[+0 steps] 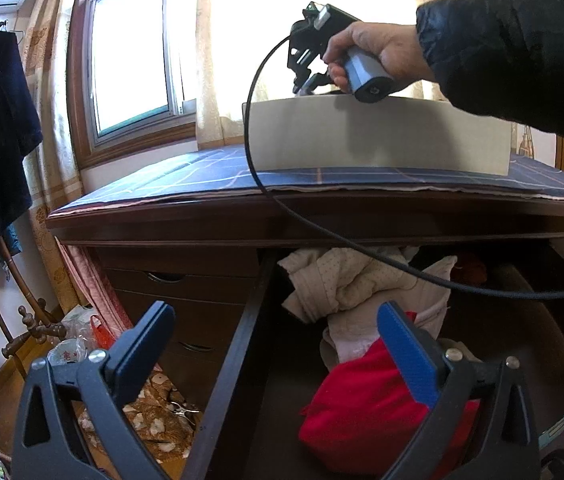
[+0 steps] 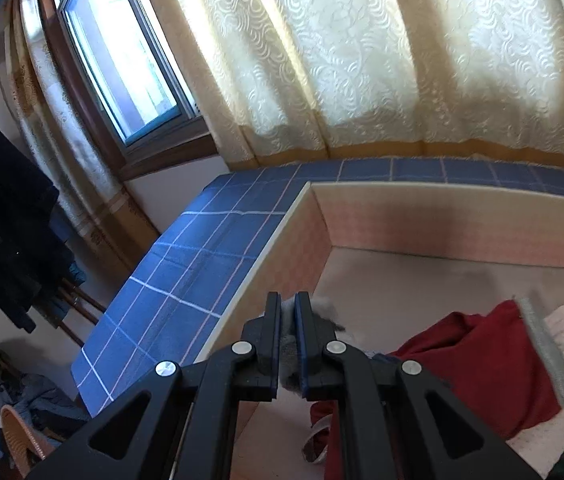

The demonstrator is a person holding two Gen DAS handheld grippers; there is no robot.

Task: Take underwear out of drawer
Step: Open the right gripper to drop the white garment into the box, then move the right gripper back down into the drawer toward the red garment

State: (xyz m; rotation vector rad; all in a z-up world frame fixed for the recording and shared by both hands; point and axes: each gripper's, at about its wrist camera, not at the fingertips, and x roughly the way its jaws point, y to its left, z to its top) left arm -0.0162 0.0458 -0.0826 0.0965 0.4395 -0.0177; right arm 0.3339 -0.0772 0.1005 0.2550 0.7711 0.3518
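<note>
Right gripper [image 2: 288,308], over the box [image 2: 442,200], pinches a grey garment [image 2: 324,312] (underwear, likely). Left gripper [image 1: 277,344], spread wide, hangs above the drawer [image 1: 237,344]; red garment [image 1: 362,408] lies just beneath, nearer it.

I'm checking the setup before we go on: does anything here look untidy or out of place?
Yes. The open drawer holds a jumbled heap of cream garments and a red one, unfolded. A black cable droops across the drawer opening, where it might snag.

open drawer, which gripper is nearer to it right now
Left. The left gripper hangs open just above the open drawer and its clothes; the right gripper is up over the box on the dresser top, shut on grey cloth.
</note>
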